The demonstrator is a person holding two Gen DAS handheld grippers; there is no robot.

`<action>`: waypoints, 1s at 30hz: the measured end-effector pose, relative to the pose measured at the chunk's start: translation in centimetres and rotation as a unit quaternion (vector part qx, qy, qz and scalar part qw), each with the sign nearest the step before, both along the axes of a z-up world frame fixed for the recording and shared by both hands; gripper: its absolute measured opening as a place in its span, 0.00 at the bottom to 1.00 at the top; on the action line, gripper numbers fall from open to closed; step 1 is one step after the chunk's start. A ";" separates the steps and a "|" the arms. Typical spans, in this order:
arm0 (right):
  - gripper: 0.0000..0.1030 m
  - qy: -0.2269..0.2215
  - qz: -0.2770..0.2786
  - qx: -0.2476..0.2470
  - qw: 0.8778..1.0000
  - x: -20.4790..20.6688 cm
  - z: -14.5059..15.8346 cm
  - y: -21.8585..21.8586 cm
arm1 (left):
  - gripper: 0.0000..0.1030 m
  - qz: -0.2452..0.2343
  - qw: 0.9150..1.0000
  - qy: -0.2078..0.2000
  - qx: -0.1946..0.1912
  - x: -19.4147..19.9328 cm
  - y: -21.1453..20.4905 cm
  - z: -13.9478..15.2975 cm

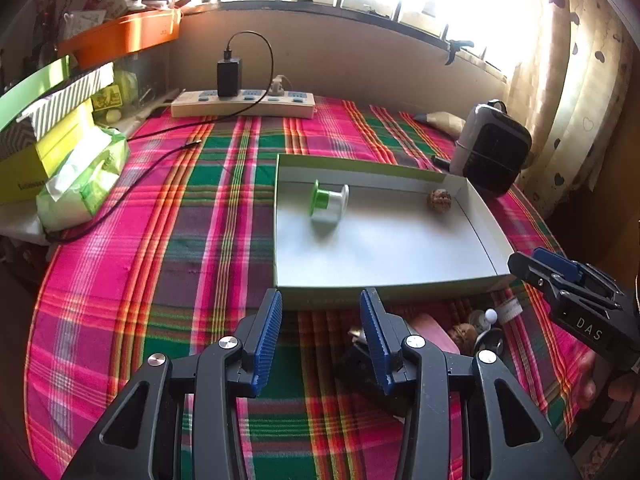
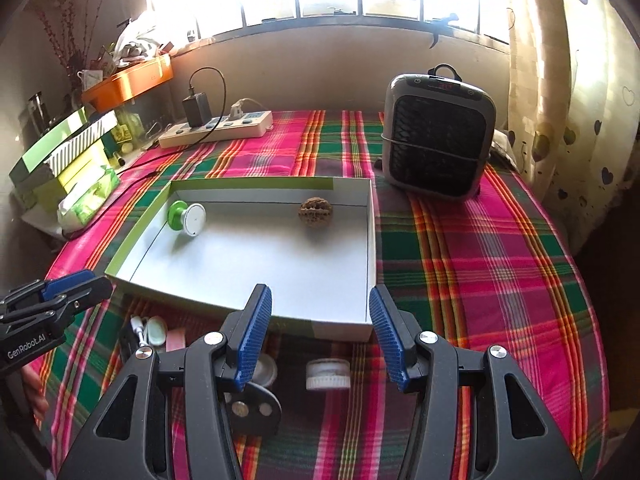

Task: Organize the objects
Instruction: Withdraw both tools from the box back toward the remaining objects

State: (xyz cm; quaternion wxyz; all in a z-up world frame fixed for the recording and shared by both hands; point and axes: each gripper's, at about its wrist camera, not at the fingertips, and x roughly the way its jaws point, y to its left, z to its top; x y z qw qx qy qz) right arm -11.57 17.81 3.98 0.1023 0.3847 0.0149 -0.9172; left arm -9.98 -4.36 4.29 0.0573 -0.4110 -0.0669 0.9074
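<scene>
A shallow white tray point(image 2: 372, 240) with a green rim is seen in the middle of both views, resting on a bench covered by a pink, green and orange plaid cloth point(image 2: 480, 260). Inside the tray, a green-and-white spool point(image 2: 186, 218) lies toward its upper left corner, and a brown walnut point(image 2: 313, 210) sits near the upper right wall, well apart from the spool.

The left hand-held gripper point(image 1: 320, 334) is held spread at the bottom centre of the left wrist view, with nothing between its blue pads. The right hand-held gripper point(image 2: 320, 334) is likewise spread and empty at the bottom centre of the right wrist view.

Below the tray's near wall, small items lie on the cloth: a white round lid point(image 2: 328, 374), a black disc with metal studs point(image 2: 252, 404), a pink piece point(image 2: 176, 340) and a second walnut point(image 1: 464, 334).

A grey heater point(image 2: 436, 140) is placed at the upper right, a power strip point(image 2: 216, 126) at the upper left.
</scene>
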 end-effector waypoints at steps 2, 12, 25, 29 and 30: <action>0.51 0.000 0.000 -0.001 1.000 0.6 -0.2 0.1 | 0.38 -0.009 1.000 -0.007 0.006 0.6 0.4 -0.4; 0.51 0.001 -0.003 -0.013 1.000 3.2 -1.3 0.7 | 0.44 -0.027 0.999 -0.020 0.027 2.8 2.2 -1.5; 0.51 -0.010 -0.001 -0.022 1.000 4.4 -2.6 1.8 | 0.45 -0.026 0.999 -0.040 0.015 4.0 4.3 -2.5; 0.51 -0.013 0.003 -0.026 1.000 4.6 -3.0 1.7 | 0.45 -0.020 0.999 -0.050 0.007 3.9 4.7 -3.0; 0.51 -0.014 0.005 -0.026 1.000 4.6 -3.0 1.6 | 0.45 -0.017 0.998 -0.054 0.009 3.9 4.6 -3.2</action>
